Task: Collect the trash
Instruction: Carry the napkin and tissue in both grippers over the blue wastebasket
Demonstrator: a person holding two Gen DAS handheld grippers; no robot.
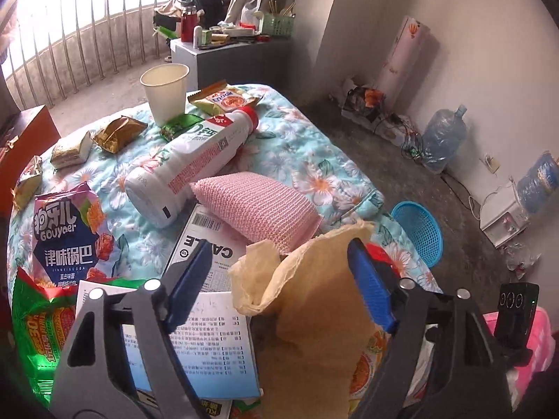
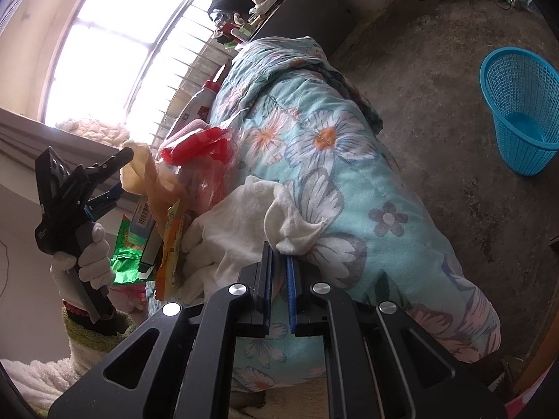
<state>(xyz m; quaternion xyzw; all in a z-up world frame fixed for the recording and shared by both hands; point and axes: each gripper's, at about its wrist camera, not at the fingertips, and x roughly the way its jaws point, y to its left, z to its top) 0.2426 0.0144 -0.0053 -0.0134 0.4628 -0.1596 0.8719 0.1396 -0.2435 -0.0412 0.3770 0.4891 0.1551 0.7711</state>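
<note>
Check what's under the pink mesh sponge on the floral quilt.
The pink mesh sponge lies across a white printed box with a barcode, its far end against the white plastic bottle. The near edge is hidden behind the tan paper bag, so anything beneath there can't be seen.

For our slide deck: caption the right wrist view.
Right gripper shut on a white cloth atop the floral quilt; blue basket waits.

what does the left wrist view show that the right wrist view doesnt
Only the left wrist view shows the paper cup, the gouyaer snack bag and the left gripper wide open around a tan bag. Only the right wrist view shows the right gripper shut on a white cloth and the gloved hand. Both show the blue basket, floral blanket and white bottle.
</note>
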